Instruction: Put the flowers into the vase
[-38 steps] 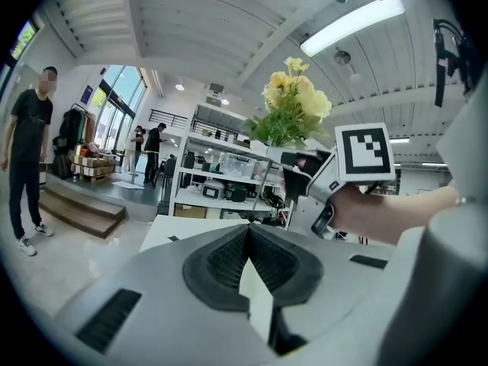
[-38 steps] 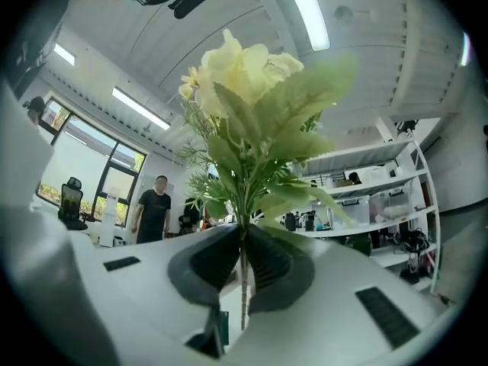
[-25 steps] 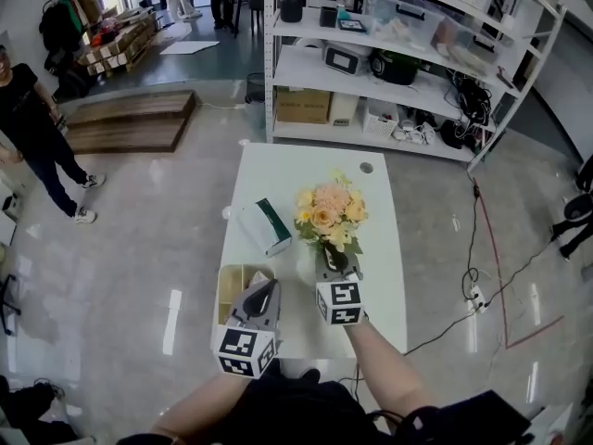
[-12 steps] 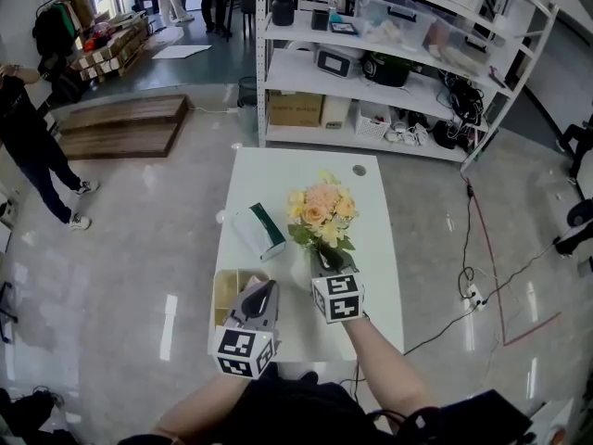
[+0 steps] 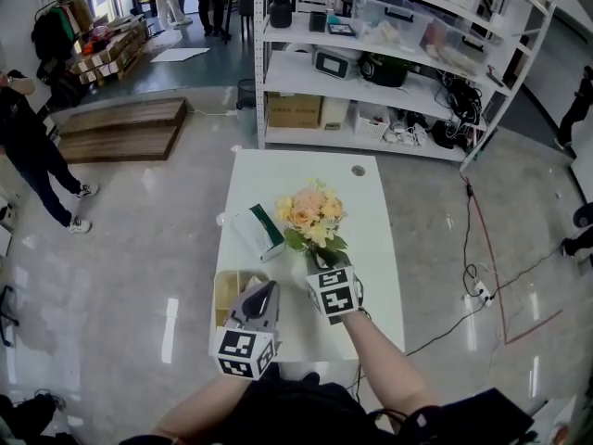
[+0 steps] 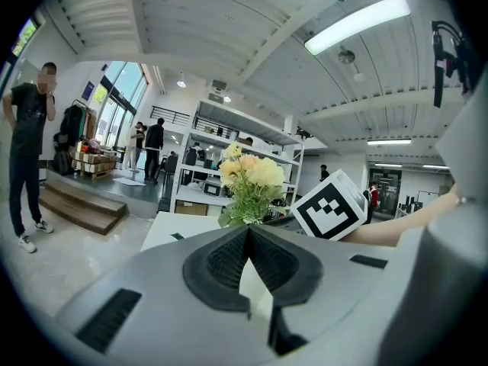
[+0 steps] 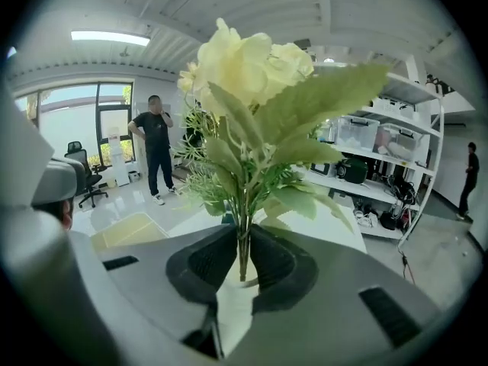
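A bouquet of peach and yellow flowers [image 5: 306, 213] with green leaves stands over the middle of the white table [image 5: 371, 211], leaning left. My right gripper [image 5: 322, 256] holds its thin stem [image 7: 242, 242] near the bottom, the pads close on either side. Its jaws have just been opening a little, with the stem still between them. The blooms [image 7: 252, 75] fill the right gripper view. My left gripper [image 5: 262, 290] stays shut and empty at the table's near left, and its view shows the flowers [image 6: 248, 178] ahead. I see no vase in any view.
A white and green box [image 5: 261, 233] lies left of the bouquet. An open tan box [image 5: 232, 290] sits at the near left corner beside my left gripper. A loaded shelf unit [image 5: 371, 63] stands behind the table. A person [image 5: 28, 146] stands far left.
The bouquet's heads have swung left as my right gripper tipped downward. The left gripper has kept still.
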A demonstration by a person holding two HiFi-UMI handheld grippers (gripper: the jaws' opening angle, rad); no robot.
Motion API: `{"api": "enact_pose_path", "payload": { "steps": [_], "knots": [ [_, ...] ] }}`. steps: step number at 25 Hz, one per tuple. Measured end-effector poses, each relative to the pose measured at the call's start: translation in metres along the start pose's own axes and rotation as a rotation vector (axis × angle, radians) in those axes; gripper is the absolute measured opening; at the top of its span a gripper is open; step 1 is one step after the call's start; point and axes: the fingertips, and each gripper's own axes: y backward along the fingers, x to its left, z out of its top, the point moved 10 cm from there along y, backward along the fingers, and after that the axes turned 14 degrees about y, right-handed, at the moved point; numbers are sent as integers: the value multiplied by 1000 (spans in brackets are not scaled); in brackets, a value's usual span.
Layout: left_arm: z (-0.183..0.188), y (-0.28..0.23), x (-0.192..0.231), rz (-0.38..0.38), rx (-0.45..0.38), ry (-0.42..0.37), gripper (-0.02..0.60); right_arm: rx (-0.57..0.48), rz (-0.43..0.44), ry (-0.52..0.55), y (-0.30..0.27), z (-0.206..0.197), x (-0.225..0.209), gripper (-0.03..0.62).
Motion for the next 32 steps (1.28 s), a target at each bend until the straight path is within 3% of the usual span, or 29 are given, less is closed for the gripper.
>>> {"api": "enact_pose_path", "payload": {
  "steps": [9,32],
  "knots": [
    [-1,6,-1,-4,-10,5,3,108,50,38,6,7,2,71],
    [3,-1,-10,-55,-4,-5,3,155,83,85,26,11,-1,87]
  ]
}}
